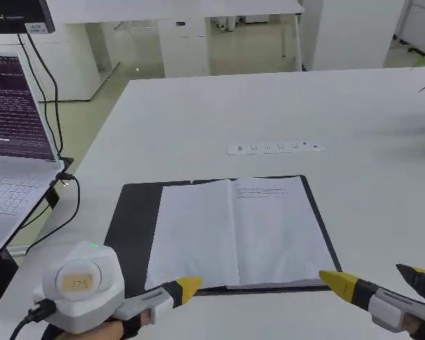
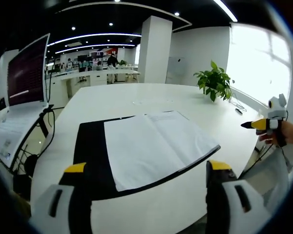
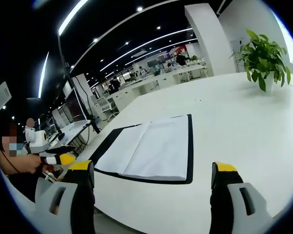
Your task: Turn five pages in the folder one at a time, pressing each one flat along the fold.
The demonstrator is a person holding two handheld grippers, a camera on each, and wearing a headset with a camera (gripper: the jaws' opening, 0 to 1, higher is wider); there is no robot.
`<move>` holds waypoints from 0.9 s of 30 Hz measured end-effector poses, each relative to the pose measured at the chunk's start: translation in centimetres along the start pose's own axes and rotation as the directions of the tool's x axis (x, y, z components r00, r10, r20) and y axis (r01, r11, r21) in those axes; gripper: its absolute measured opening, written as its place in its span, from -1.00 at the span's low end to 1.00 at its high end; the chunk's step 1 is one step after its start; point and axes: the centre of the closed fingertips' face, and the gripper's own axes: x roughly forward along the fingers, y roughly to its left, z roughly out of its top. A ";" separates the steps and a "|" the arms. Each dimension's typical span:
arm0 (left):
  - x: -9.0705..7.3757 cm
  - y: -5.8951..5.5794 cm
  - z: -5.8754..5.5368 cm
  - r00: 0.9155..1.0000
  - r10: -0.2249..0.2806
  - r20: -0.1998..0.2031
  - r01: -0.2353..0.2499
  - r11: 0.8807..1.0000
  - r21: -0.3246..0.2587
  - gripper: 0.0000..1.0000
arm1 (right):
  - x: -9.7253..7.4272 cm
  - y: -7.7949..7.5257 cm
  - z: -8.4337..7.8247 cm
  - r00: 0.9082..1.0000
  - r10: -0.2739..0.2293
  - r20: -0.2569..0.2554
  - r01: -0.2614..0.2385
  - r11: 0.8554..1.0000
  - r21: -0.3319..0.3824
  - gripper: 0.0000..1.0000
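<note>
- The left hand-held gripper (image 2: pixel 147 166) is held at the near left corner of the folder (image 1: pixel 230 241). Its jaws are spread wide and nothing is gripped. In the head view its yellow tip is seen at the near edge of the left page (image 1: pixel 195 237), though whether the paper is touched cannot be told.
- The right hand-held gripper (image 3: pixel 152 165) is likewise wide open and empty. It is held just off the folder's near right corner, apart from the paper.
- The folder is laid open and flat on the white table (image 1: pixel 198 113), close to the near edge, with a strip of black cover exposed beside the left page. No page is seen lifted, so a page turn is judged to be the step about to be started.
- The right page (image 1: pixel 280 234) is best taken at its near outer corner by the right hand-held gripper, with only the top sheet nipped between the jaws. The sheets look thin and likely to cling, so a single sheet should be checked for before it is swung over.
- The left page can be held down by the left hand-held gripper while the sheet is carried across, so that the light folder is not dragged on the smooth table.
- Once the sheet is laid down, the fold (image 1: pixel 234 205) should be pressed from its near end to its far end, so that the page is not left bowed.
- Beyond the folder a white power strip (image 1: pixel 276 148) is seen well apart, and a laptop (image 1: pixel 10 134) is seen off to the left. Neither is judged to be in the way of the swing.
</note>
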 end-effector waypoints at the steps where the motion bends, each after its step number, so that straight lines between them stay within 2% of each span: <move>1: 0.6 -0.4 0.0 1.000 -0.012 -0.003 0.012 1.000 0.006 0.98 | 0.0 -0.1 -0.1 1.000 -0.001 -0.003 0.001 1.000 0.002 0.99; 7: 4.1 -4.1 0.2 0.996 -0.082 -0.031 0.083 0.995 0.051 0.98 | -0.1 -0.6 -0.8 1.000 -0.004 -0.012 0.004 1.000 0.021 0.99; 12: 6.5 -6.5 0.1 0.990 -0.129 -0.052 0.132 0.988 0.077 0.98 | -0.1 -0.6 -1.3 1.000 -0.014 -0.016 0.014 1.000 0.004 0.98; 15: 8.1 -8.4 -0.3 0.983 -0.168 -0.075 0.174 0.981 0.081 0.98 | 0.1 -0.6 -1.3 1.000 -0.016 -0.011 0.016 1.000 0.012 0.98; 17: 8.8 -9.4 -0.4 0.979 -0.185 -0.086 0.193 0.977 0.093 0.91 | 0.1 -0.6 -1.2 1.000 -0.020 -0.002 0.020 0.999 0.026 0.98; 22: 11.6 -12.4 -0.4 0.967 -0.235 -0.099 0.246 0.963 0.110 0.85 | 0.1 -0.8 -1.0 1.000 -0.027 0.004 0.027 0.999 0.032 0.96; 27: 14.1 -14.6 -0.6 0.961 -0.255 -0.106 0.268 0.954 0.137 0.73 | -0.1 -1.0 -1.2 0.999 -0.034 0.004 0.034 0.999 0.042 0.95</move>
